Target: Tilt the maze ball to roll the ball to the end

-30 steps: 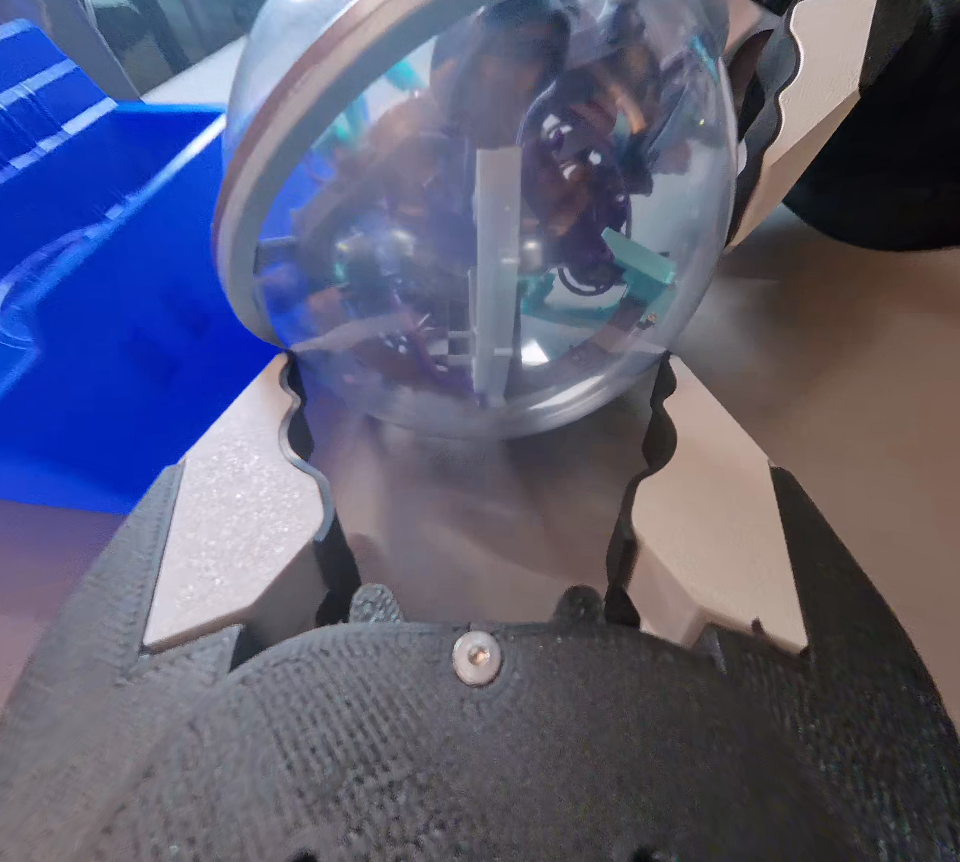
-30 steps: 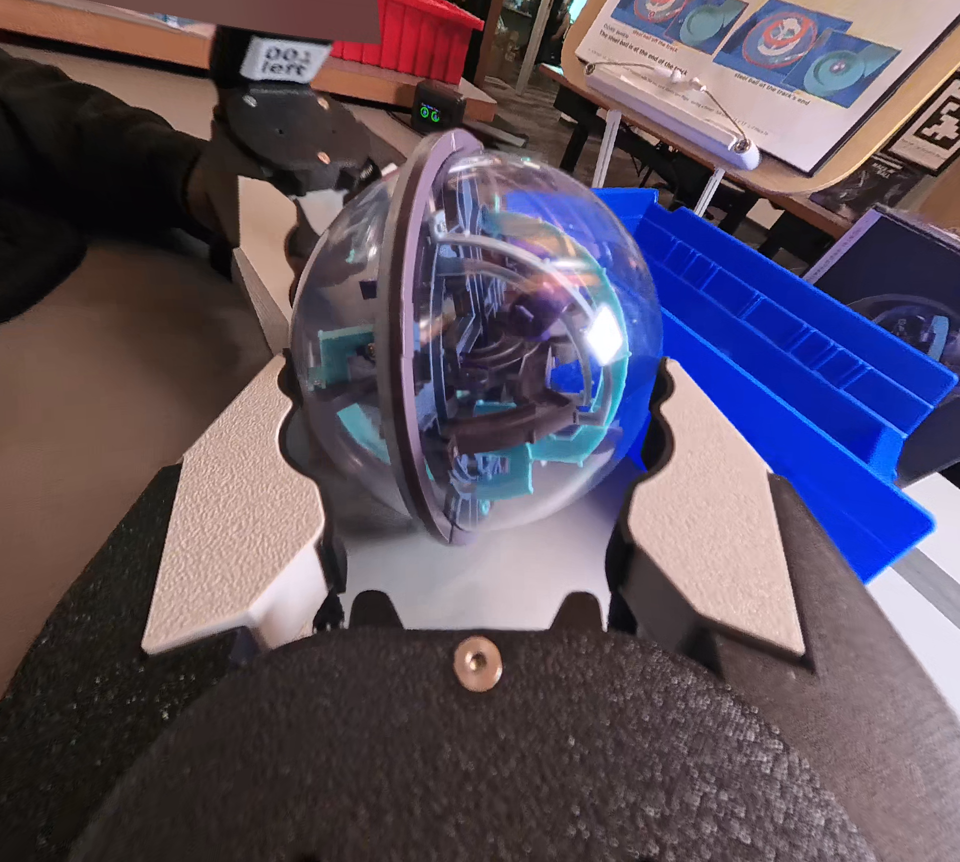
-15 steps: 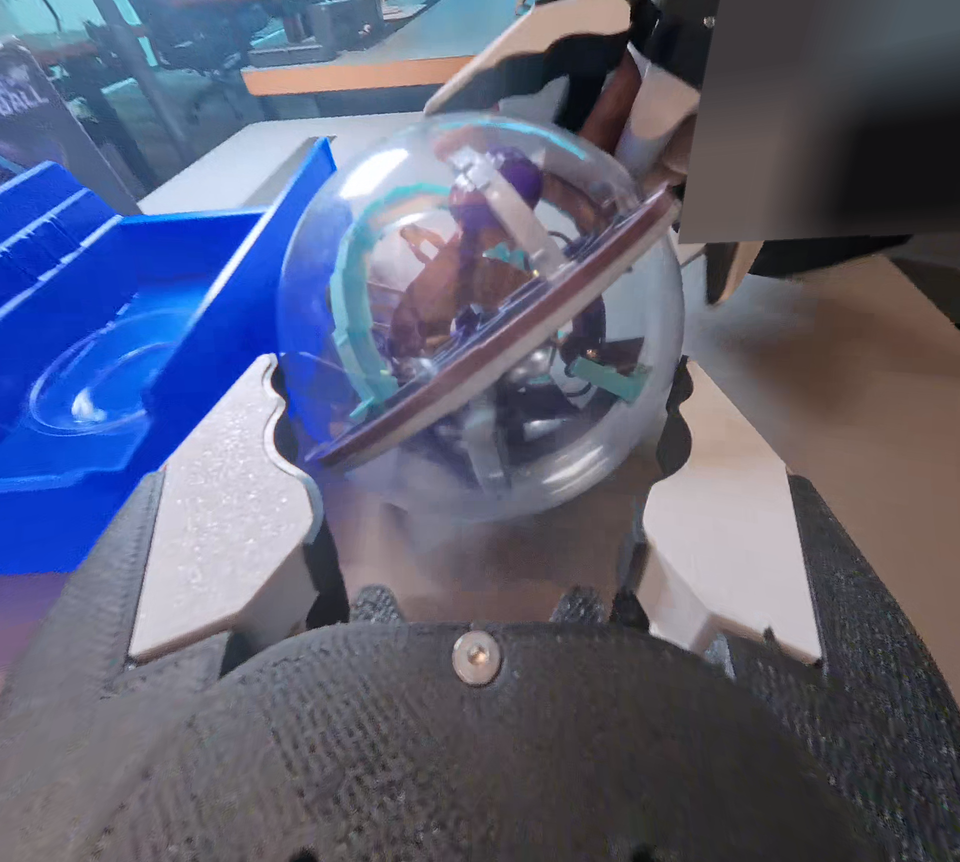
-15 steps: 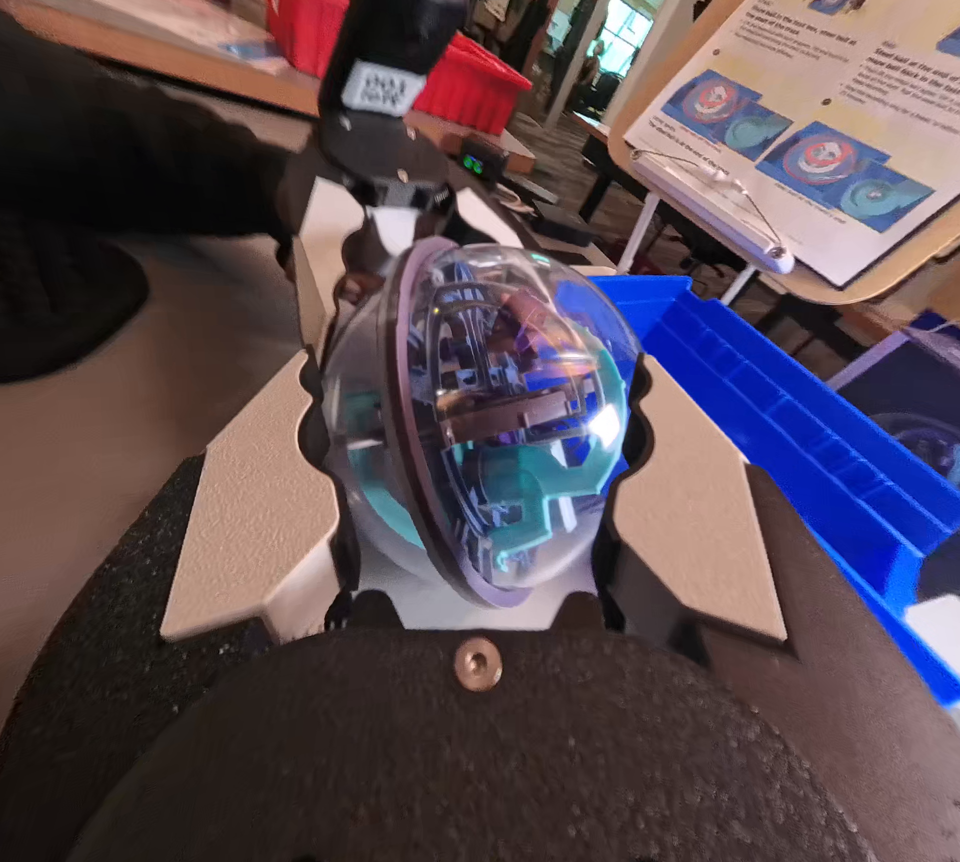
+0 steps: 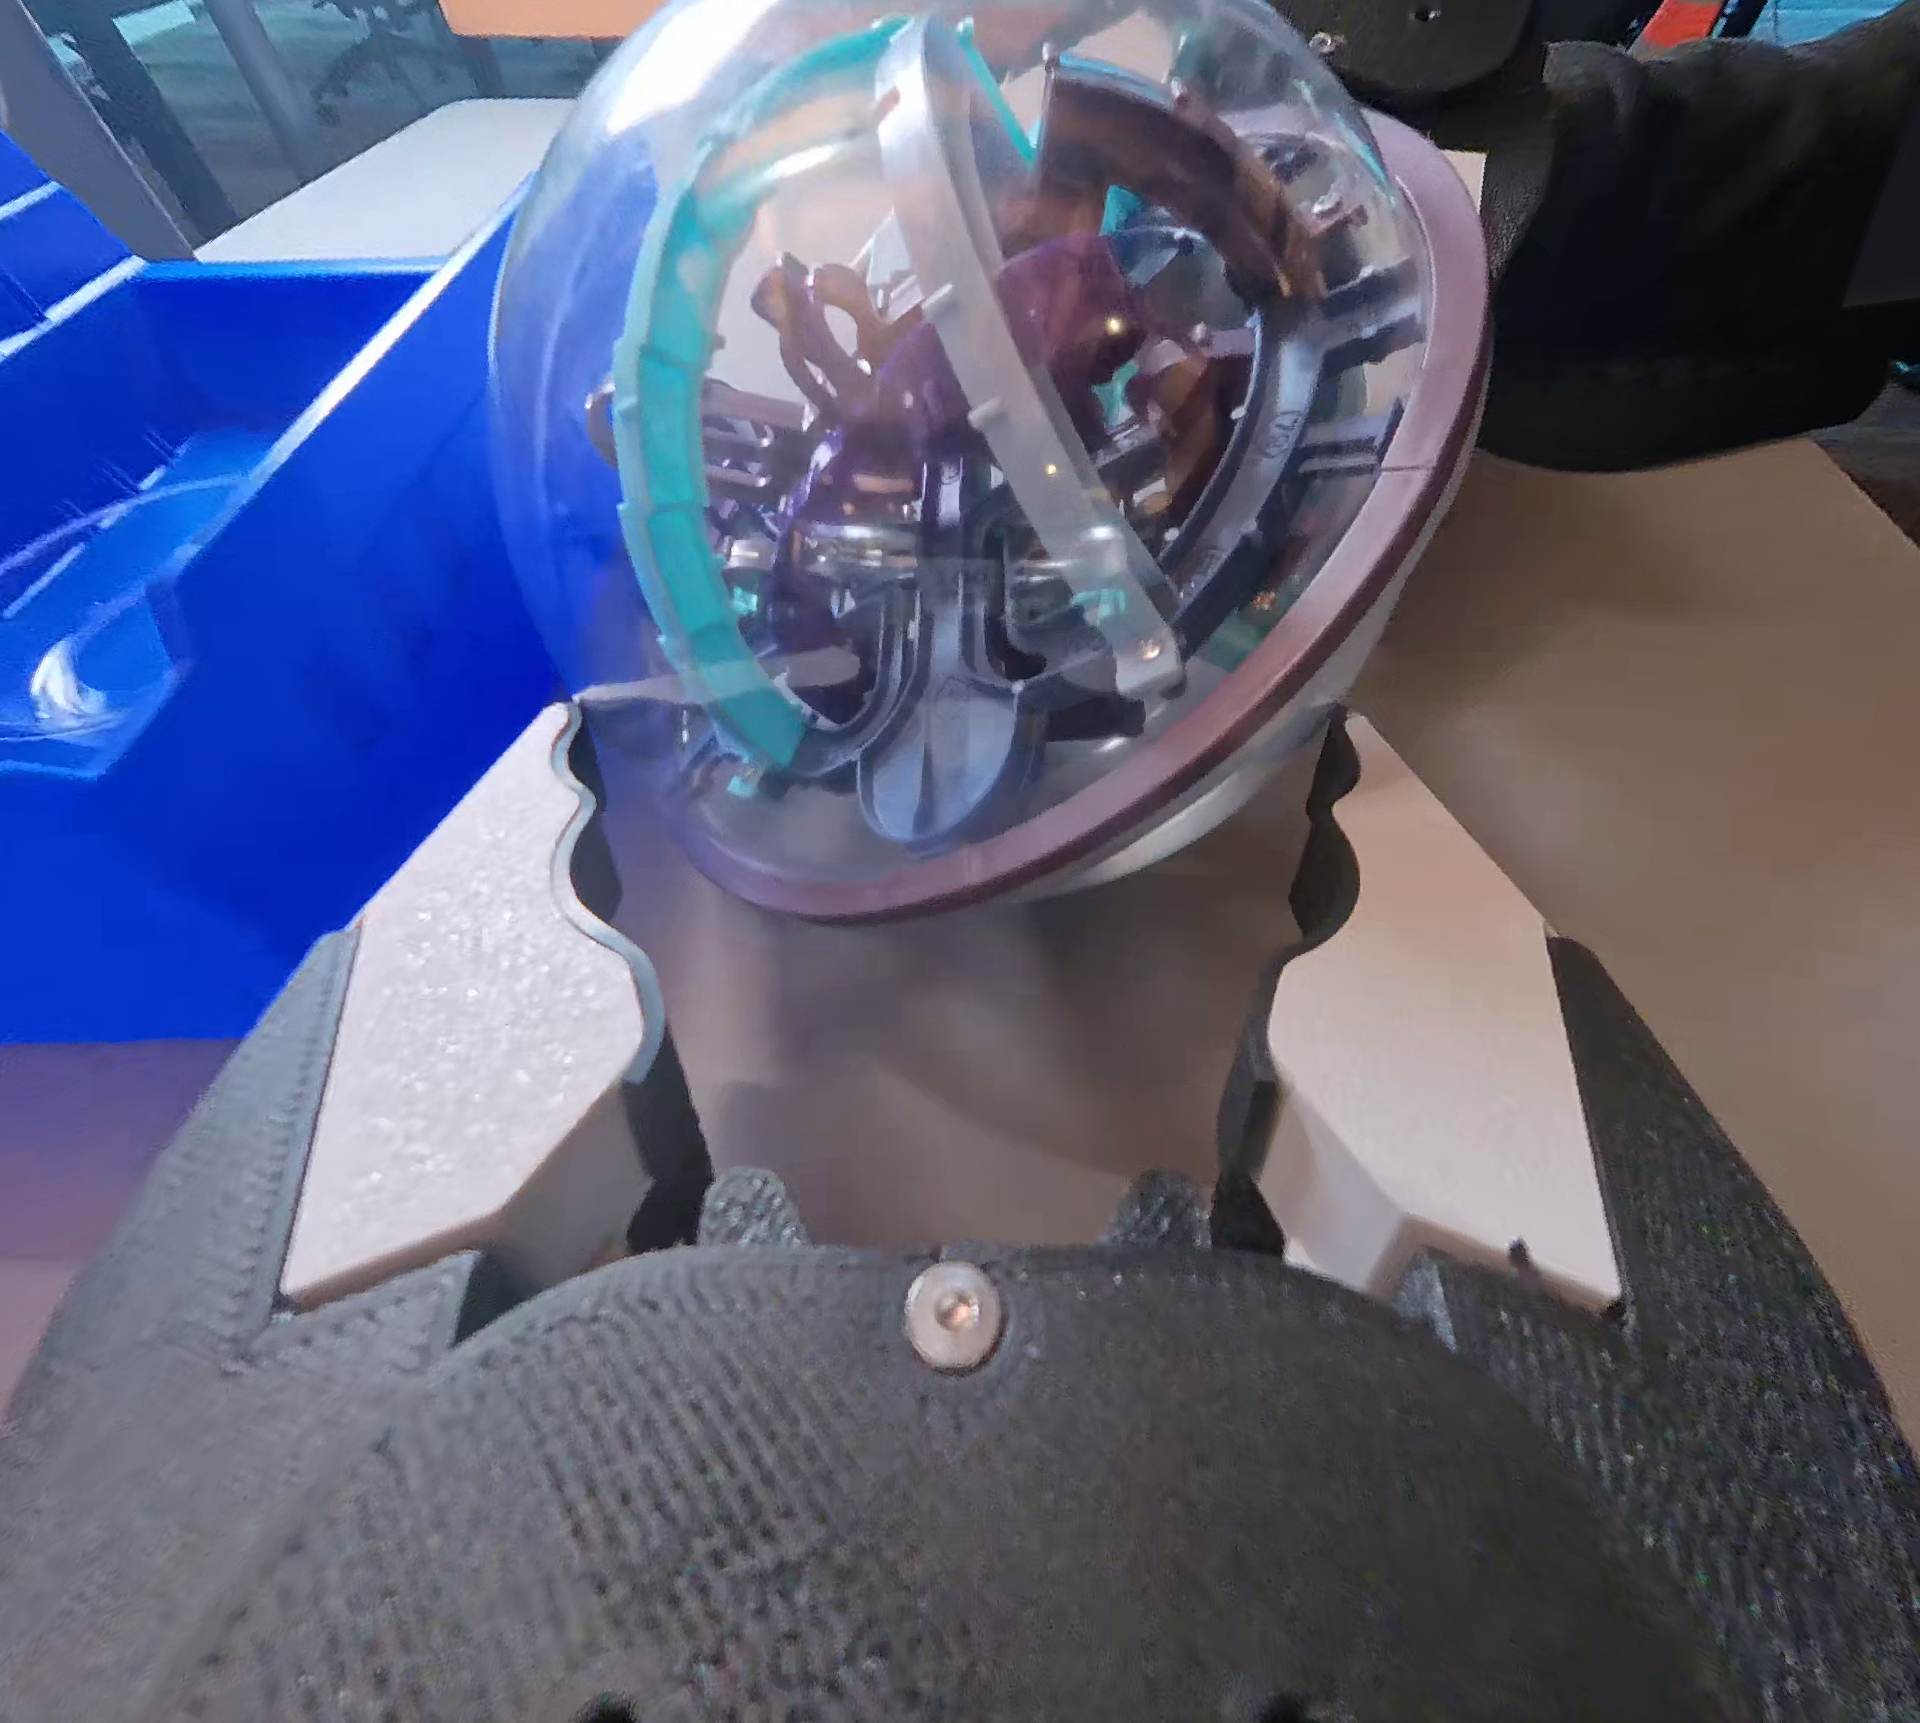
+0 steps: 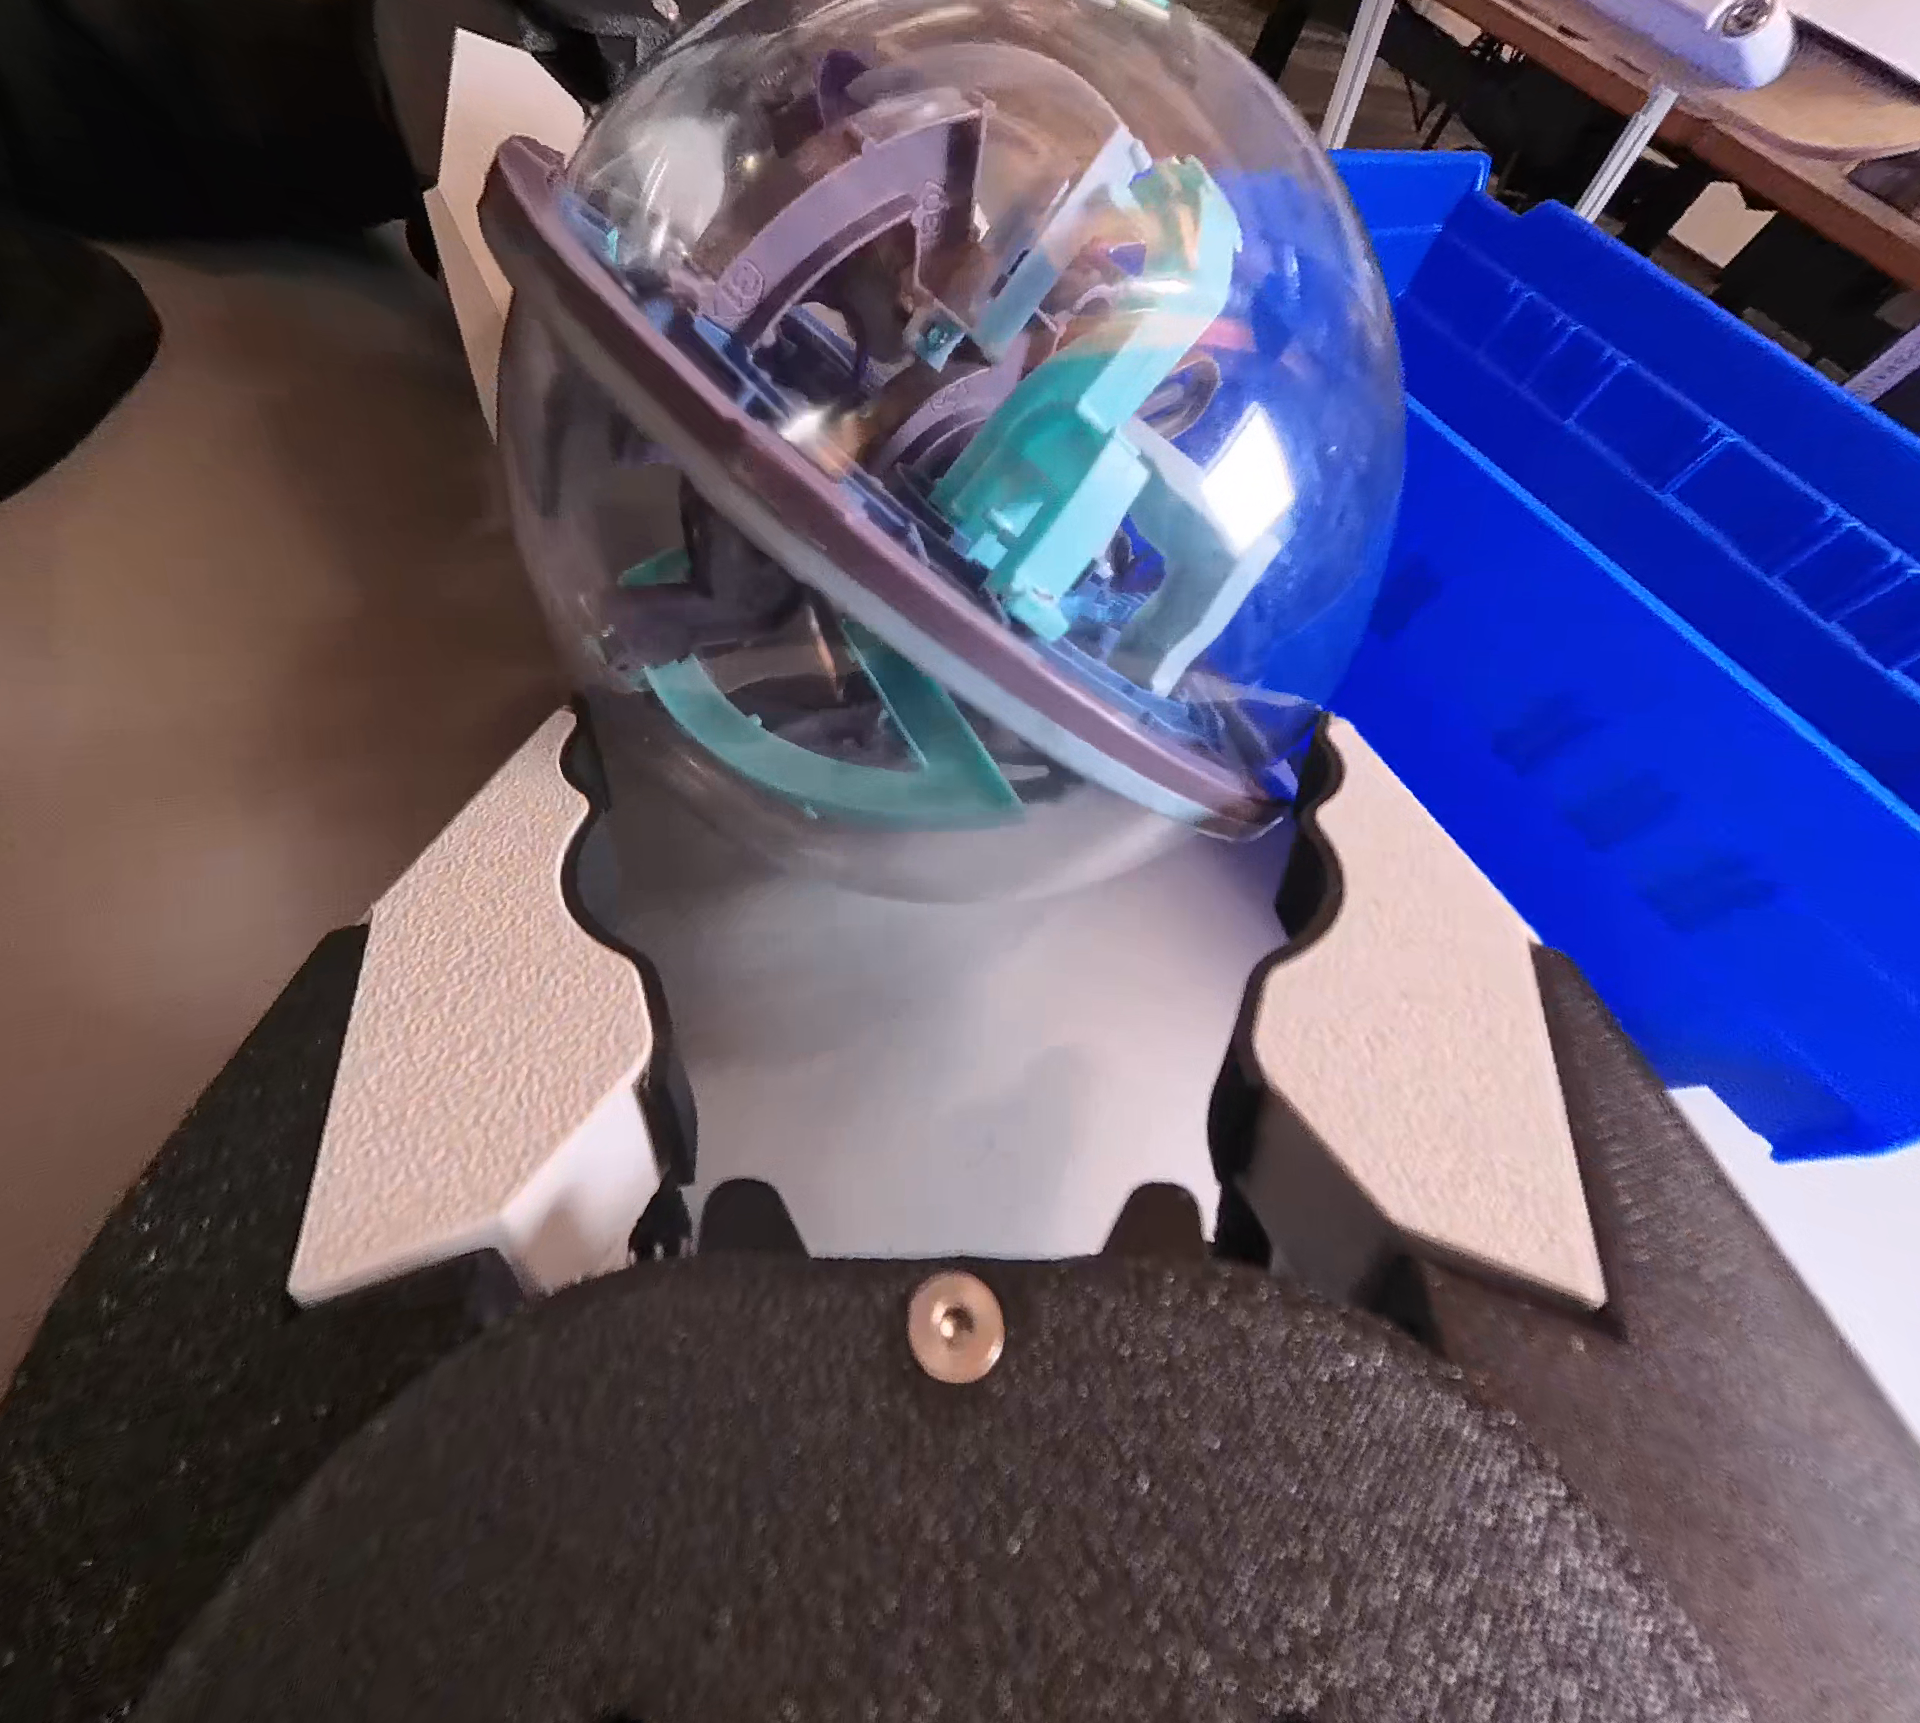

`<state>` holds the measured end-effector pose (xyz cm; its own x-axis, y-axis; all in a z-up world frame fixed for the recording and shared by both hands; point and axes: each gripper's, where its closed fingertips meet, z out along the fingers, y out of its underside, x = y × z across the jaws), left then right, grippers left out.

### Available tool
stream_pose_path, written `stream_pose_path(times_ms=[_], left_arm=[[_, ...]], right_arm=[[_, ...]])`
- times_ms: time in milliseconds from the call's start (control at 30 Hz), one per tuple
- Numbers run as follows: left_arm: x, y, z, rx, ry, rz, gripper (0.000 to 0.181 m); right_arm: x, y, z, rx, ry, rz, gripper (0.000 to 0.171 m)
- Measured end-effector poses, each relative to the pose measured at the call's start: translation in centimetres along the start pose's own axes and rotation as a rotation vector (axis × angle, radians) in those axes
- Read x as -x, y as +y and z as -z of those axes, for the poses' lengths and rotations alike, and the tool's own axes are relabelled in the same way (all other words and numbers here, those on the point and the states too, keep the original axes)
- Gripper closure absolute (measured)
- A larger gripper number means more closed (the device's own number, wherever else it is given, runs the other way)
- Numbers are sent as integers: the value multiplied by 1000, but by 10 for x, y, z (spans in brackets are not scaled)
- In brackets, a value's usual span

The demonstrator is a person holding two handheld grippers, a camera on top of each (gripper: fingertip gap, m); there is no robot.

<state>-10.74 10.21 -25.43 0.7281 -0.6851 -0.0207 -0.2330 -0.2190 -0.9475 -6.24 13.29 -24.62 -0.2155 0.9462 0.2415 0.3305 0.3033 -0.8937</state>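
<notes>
Two grippers are cradling the maze ball point(image 5: 977, 385) above the table, just right of the blue bin point(image 5: 239, 530): left gripper point(image 5: 951, 800) and right gripper point(image 6: 940, 790) are each pinching its lower shell. Small, slow tilts are probably serving best; the inner ball is not showing.

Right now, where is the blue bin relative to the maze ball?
In the left wrist view the blue bin sits just left of the maze ball; in the right wrist view it lies to the ball's right, on the table.
</notes>
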Motion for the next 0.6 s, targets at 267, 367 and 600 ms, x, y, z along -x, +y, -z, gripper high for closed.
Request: stream_pose_path(times_ms=[267,367,600], left_arm=[[-1,-16,0,-36,-31,51,47],[-1,-25,1,-58,-53,56,47],[4,-46,-2,-113,-96,109,55]], right_arm=[[1,10,-2,11,-52,-127,41],[4,18,-4,49,-91,-189,41],[-16,-18,20,0,112,144,26]])
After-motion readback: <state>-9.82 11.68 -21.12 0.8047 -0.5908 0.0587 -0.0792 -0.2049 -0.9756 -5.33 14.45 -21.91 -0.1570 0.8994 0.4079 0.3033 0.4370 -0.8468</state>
